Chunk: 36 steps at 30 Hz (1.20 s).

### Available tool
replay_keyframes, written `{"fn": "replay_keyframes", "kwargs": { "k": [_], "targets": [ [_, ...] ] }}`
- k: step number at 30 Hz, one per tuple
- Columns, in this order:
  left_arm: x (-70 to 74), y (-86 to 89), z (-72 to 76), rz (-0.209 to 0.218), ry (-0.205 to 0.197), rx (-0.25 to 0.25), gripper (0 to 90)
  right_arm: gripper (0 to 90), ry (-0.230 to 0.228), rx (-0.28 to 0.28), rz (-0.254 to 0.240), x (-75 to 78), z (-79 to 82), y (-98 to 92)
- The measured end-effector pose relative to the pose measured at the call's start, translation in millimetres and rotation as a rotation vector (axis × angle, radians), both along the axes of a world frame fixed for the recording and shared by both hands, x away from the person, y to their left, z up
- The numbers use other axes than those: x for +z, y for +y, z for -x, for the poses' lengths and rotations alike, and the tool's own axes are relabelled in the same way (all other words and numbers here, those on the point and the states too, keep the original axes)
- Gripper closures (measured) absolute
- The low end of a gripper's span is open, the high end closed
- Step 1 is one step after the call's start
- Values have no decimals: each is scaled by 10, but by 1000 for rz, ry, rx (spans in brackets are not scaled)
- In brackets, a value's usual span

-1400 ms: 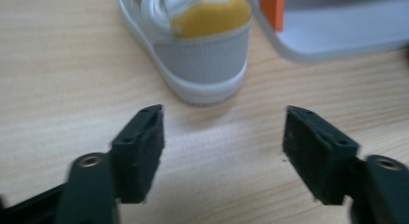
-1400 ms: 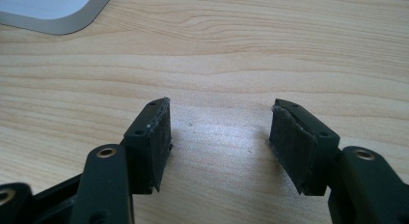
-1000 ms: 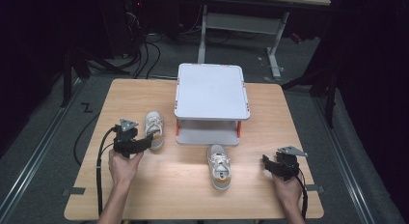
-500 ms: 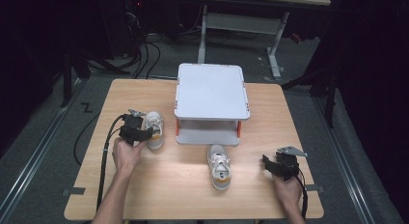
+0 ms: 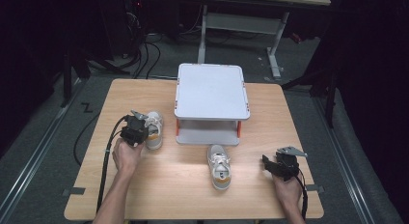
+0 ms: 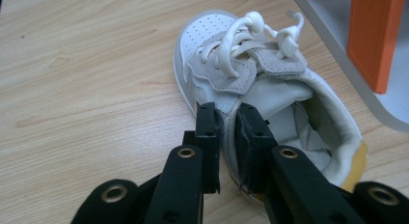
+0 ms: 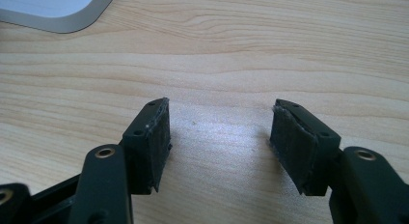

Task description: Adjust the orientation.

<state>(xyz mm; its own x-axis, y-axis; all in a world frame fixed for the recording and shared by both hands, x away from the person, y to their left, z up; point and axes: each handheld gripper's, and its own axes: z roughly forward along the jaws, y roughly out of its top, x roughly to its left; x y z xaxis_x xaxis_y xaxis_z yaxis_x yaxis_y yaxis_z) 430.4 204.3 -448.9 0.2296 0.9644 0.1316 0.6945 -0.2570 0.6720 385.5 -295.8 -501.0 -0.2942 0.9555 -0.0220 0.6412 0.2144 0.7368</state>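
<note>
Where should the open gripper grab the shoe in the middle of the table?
Probably by the rim of its opening. That shoe lies flat, toe toward the person, opening at the shelf end. The open right gripper could come from its own side and slip one jaw inside, one outside, pinching the thin side wall. The left gripper grips the other shoe that way.

Two white sneakers: one [image 5: 153,130] left of rack, one [image 5: 220,167] in front. One two-tier grey rack [image 5: 211,91]. One wooden desk [image 5: 120,96]. Two hand-held grippers: left [image 5: 135,129], right [image 5: 280,163].
</note>
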Motion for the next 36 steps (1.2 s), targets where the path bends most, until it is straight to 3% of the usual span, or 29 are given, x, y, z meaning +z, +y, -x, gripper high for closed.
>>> {"fn": "replay_keyframes", "kwargs": {
  "k": [8, 10, 15, 17, 19, 25, 28, 36],
  "targets": [
    [80, 8, 151, 9, -36, -19, 850, 392, 0, 2, 1, 0, 0, -1],
    [109, -37, 255, -12, -54, -34, 851, 391, 0, 3, 1, 0, -1, -1],
    [167, -85, 581, 21, -81, -54, 852, 391, -1, 4, 2, 0, -1, -2],
    [177, -102, 636, 25, -90, -58, 852, 391, -1, 4, 2, 0, -1, -2],
    [214, -194, 773, 25, -98, -84, 852, 391, 0, 2, 0, 0, -1, -1],
    [275, -497, 950, -16, -109, -153, 852, 391, -1, 2, 0, -1, -1, -1],
    [252, -742, 1005, -33, -108, -173, 852, 391, 0, 2, 0, -1, -1, -2],
    [145, -1099, 1037, -52, -103, -196, 852, 390, 0, 1, 0, -1, -1, -2]
  ]
}}
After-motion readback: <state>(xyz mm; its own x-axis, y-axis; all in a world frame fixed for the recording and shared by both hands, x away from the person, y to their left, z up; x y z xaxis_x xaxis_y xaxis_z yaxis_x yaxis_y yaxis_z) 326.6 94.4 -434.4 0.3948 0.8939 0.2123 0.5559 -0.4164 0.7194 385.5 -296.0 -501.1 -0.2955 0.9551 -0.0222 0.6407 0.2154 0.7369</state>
